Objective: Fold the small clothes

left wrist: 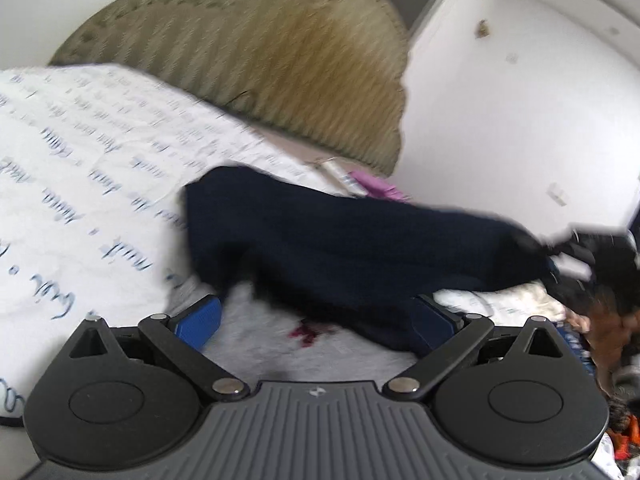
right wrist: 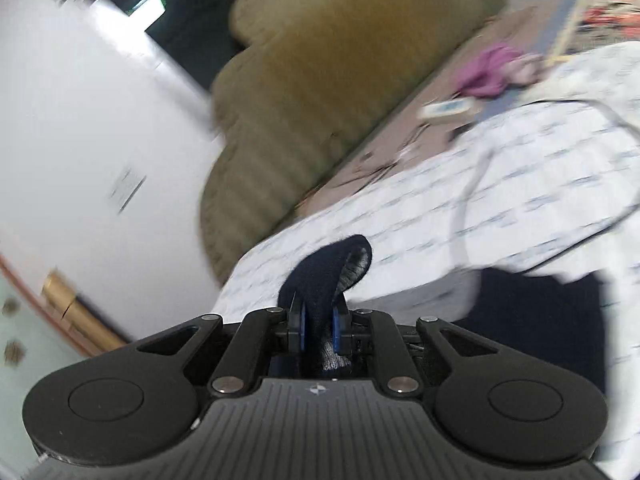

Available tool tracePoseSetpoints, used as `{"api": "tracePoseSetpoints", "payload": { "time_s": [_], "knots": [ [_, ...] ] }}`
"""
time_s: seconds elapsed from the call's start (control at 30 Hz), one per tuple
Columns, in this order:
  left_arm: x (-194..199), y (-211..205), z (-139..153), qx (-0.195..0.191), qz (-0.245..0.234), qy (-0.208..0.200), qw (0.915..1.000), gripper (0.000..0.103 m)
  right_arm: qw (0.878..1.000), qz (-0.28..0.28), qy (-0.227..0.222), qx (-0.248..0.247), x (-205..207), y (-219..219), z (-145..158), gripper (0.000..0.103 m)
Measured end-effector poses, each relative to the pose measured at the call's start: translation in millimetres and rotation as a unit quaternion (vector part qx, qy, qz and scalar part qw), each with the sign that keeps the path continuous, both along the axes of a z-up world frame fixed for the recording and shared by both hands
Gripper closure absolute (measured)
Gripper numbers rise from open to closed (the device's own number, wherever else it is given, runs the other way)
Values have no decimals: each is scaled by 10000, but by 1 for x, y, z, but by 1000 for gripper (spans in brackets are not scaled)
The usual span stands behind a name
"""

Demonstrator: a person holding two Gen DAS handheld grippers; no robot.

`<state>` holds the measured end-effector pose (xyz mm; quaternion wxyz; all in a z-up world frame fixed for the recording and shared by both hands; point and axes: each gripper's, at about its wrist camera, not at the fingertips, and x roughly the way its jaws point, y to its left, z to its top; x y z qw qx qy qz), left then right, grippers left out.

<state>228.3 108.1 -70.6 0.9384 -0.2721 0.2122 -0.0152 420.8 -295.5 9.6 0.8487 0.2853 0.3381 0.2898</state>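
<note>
A dark navy garment (left wrist: pixel 340 240) stretches across the bed in the left wrist view, lifted at its right end. There my right gripper (left wrist: pixel 572 256) shows as a blurred black shape holding it. In the right wrist view my right gripper (right wrist: pixel 319 328) is shut on a fold of the navy garment (right wrist: pixel 324 276), whose grey inner side shows between the blue pads. My left gripper (left wrist: pixel 318 320) is open, its blue pads wide apart. The garment's lower edge drapes over the right pad. A grey cloth with a red mark (left wrist: pixel 280 340) lies under the left jaws.
The white bedsheet with blue script (left wrist: pixel 80 160) covers the bed (right wrist: pixel 520 200). A padded olive headboard (left wrist: pixel 280 60) stands behind. A purple cloth (right wrist: pixel 488 72) and a white remote-like object (right wrist: pixel 446 109) lie near it. A pile of mixed clothes (left wrist: pixel 600 340) sits at the right.
</note>
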Motion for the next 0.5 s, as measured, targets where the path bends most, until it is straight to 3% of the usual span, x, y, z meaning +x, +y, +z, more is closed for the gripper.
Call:
{"api": "tracePoseSetpoints", "payload": {
  "time_s": [0.1,0.2,0.33,0.43,0.5],
  "knots": [
    [3,9,-6,-507,101,225,9984,1,9947,-438,769,-523,5,-32,-54,87],
    [6,6,2,-500,75,122,9986,1,9929,-488,980,-465,-1,-37,-82,87],
    [16,7,24,-425,53,-192,9989,1,9951,-486,761,-396,5,-29,-71,87],
    [29,15,40,-375,120,-467,9981,1,9973,-591,442,-10,15,-45,-47,87],
    [42,21,41,-157,243,-508,9983,1,9963,-646,561,-57,23,-55,-48,87]
  ]
}}
